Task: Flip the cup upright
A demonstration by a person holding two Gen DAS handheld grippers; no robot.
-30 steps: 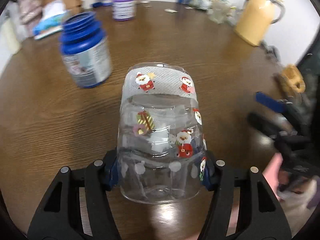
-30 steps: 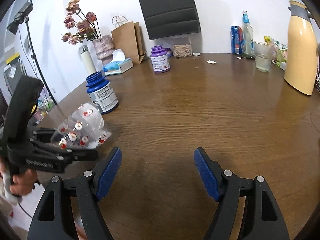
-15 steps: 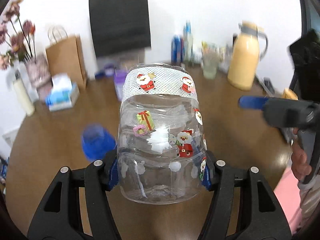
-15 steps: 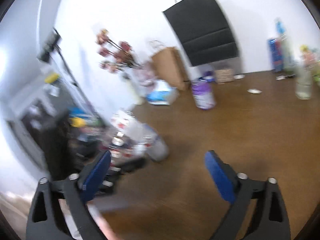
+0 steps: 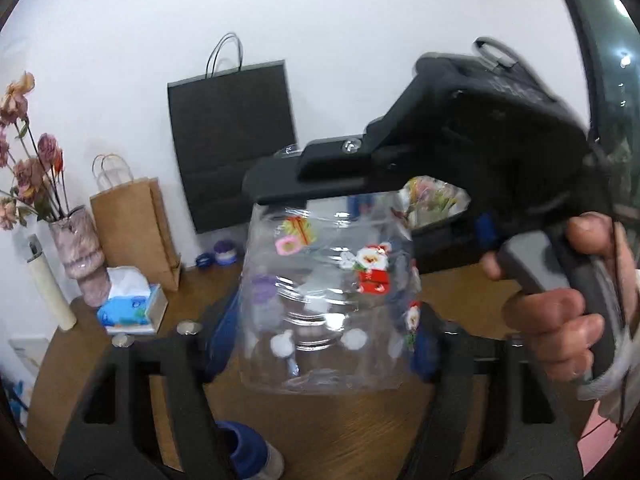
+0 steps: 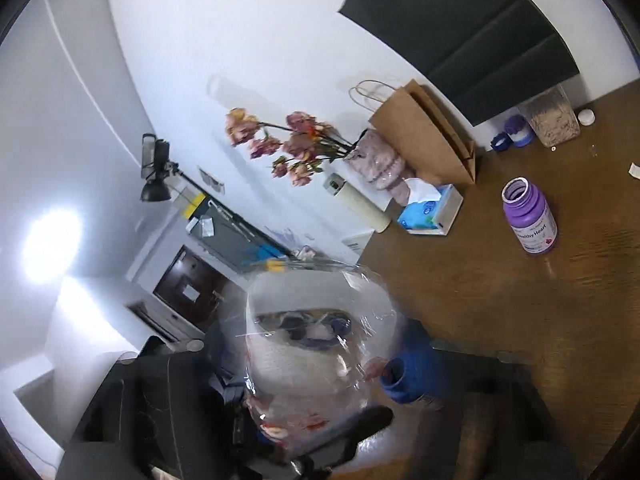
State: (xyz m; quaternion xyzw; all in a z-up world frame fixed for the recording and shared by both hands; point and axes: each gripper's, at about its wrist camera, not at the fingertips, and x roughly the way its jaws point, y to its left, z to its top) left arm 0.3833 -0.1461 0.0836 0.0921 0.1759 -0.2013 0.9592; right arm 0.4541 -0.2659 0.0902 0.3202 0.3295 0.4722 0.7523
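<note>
A clear plastic cup (image 5: 328,300) with Santa stickers is held in the air above the brown table (image 5: 328,420). My left gripper (image 5: 320,344) is shut on its lower part. My right gripper (image 5: 360,200) has come in from the right, and its fingers (image 5: 304,184) lie across the cup's far end. In the right wrist view the cup (image 6: 316,360) fills the space between my right gripper's (image 6: 316,352) blue pads, with its open mouth towards the camera. I cannot tell whether the pads press on it.
A blue bottle (image 5: 248,456) stands on the table below the cup. Further back are a purple bottle (image 6: 530,220), a tissue box (image 5: 130,312), a brown paper bag (image 5: 136,232), a vase of dried flowers (image 5: 80,252) and a black bag (image 5: 232,136) on the wall.
My left gripper has lifted the cup off the table and tipped it up. My right gripper has swung left and rolled over until it lies around the cup's far end.
</note>
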